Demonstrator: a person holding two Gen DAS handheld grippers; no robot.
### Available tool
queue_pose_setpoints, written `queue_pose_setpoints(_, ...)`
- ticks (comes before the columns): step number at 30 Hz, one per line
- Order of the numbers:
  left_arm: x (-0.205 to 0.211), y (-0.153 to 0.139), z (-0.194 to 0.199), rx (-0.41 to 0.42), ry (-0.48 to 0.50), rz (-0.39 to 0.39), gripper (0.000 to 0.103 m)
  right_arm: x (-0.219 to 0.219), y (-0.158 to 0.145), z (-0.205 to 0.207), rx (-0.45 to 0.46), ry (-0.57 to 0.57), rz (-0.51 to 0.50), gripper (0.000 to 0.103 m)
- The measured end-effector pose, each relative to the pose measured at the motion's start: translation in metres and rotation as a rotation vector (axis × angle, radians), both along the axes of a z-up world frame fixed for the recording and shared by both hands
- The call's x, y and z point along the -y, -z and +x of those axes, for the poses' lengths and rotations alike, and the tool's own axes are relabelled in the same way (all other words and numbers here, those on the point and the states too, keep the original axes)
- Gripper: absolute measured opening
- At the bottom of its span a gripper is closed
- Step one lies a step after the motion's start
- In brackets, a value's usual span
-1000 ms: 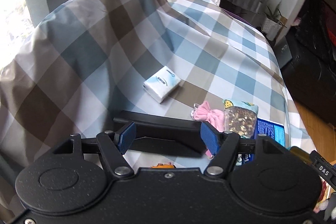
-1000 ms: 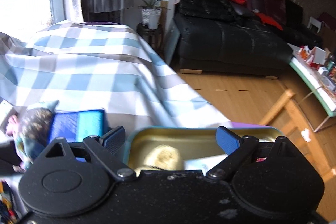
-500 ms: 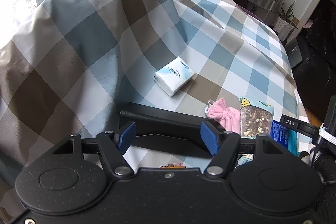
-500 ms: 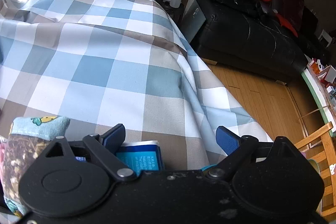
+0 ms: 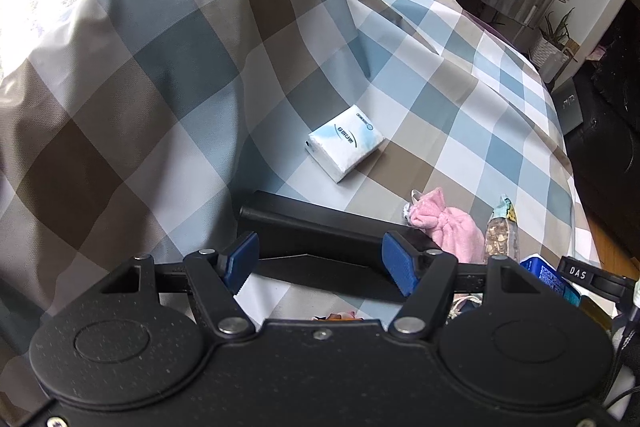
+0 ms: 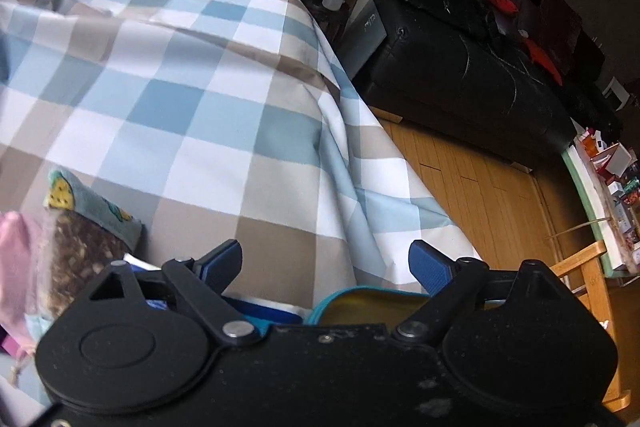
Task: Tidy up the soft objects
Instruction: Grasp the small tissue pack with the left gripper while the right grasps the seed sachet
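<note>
A white tissue pack (image 5: 346, 148) lies on the checked cloth (image 5: 440, 99) ahead of my open, empty left gripper (image 5: 320, 263). A pink bow (image 5: 444, 227) and a teal-topped patterned pouch (image 5: 502, 235) lie to its right, with a blue packet (image 5: 554, 277) beside them. A black box (image 5: 320, 235) sits just past the left fingertips. My right gripper (image 6: 324, 263) is open and empty over the cloth edge (image 6: 240, 147). The pouch (image 6: 84, 239) and pink bow (image 6: 18, 267) show at its left. A teal-rimmed tin (image 6: 372, 301) and the blue packet (image 6: 260, 307) lie under its fingers.
The cloth rises over a tall hump (image 5: 180, 47) at the left. A black sofa (image 6: 460, 67) and wooden floor (image 6: 480, 187) lie beyond the cloth's right edge. A wooden chair (image 6: 588, 255) and a cluttered table (image 6: 612, 195) stand at far right.
The left gripper moved forward a little, so the tissue pack and bow look closer. The right gripper swung back and tilted, bringing the tin's rim into view again. Both stayed open.
</note>
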State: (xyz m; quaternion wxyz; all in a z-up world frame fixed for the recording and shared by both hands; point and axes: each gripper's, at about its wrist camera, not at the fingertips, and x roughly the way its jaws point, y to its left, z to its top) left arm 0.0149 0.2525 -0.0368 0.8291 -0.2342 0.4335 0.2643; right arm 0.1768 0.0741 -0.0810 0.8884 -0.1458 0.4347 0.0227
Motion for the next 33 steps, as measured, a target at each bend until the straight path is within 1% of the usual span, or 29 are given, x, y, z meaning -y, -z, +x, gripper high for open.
queue_pose_setpoints(3,-0.002,0.0,-0.001,0.002,-0.016,0.002,0.064,-0.007,-0.013,-0.001,-0.017,-0.035,0.148,0.091)
queue_pose_setpoints(5,-0.002,0.0,-0.001,0.002,-0.023,0.002,0.064,-0.015,-0.016,-0.003,-0.056,-0.077,0.25,0.091)
queue_pose_setpoints(7,-0.002,0.001,-0.001,0.0,-0.03,0.007,0.064,-0.024,-0.015,-0.003,-0.093,-0.107,0.307,0.091)
queue_pose_setpoints(9,-0.003,0.001,-0.001,-0.001,-0.036,0.008,0.064,-0.036,-0.01,-0.003,-0.12,-0.135,0.338,0.091)
queue_pose_setpoints(11,-0.003,0.002,-0.001,0.0,-0.046,0.006,0.064,-0.046,-0.005,-0.003,-0.131,-0.162,0.346,0.091)
queue_pose_setpoints(15,-0.006,0.003,-0.003,0.007,-0.073,0.002,0.064,-0.064,0.011,-0.002,-0.128,-0.213,0.317,0.091)
queue_pose_setpoints(19,-0.009,0.006,-0.003,0.011,-0.108,-0.004,0.064,-0.07,0.031,-0.001,-0.116,-0.251,0.287,0.091)
queue_pose_setpoints(20,-0.01,0.007,-0.003,0.011,-0.116,-0.005,0.064,-0.07,0.036,-0.002,-0.11,-0.255,0.293,0.091)
queue_pose_setpoints(22,-0.01,0.009,-0.003,0.008,-0.127,-0.006,0.064,-0.063,0.04,0.001,-0.123,-0.229,0.348,0.091)
queue_pose_setpoints(25,-0.007,0.013,0.001,-0.003,-0.137,-0.002,0.064,-0.058,0.046,0.006,-0.133,-0.198,0.378,0.091)
queue_pose_setpoints(27,-0.003,0.016,0.006,-0.015,-0.134,0.0,0.067,-0.058,0.046,0.006,-0.125,-0.195,0.38,0.091)
queue_pose_setpoints(29,0.0,0.018,0.01,-0.025,-0.123,-0.007,0.068,-0.061,0.047,0.003,-0.108,-0.198,0.364,0.091)
queue_pose_setpoints(33,0.002,0.015,0.022,-0.026,-0.124,-0.043,0.068,-0.061,0.048,0.001,-0.088,-0.187,0.346,0.079)
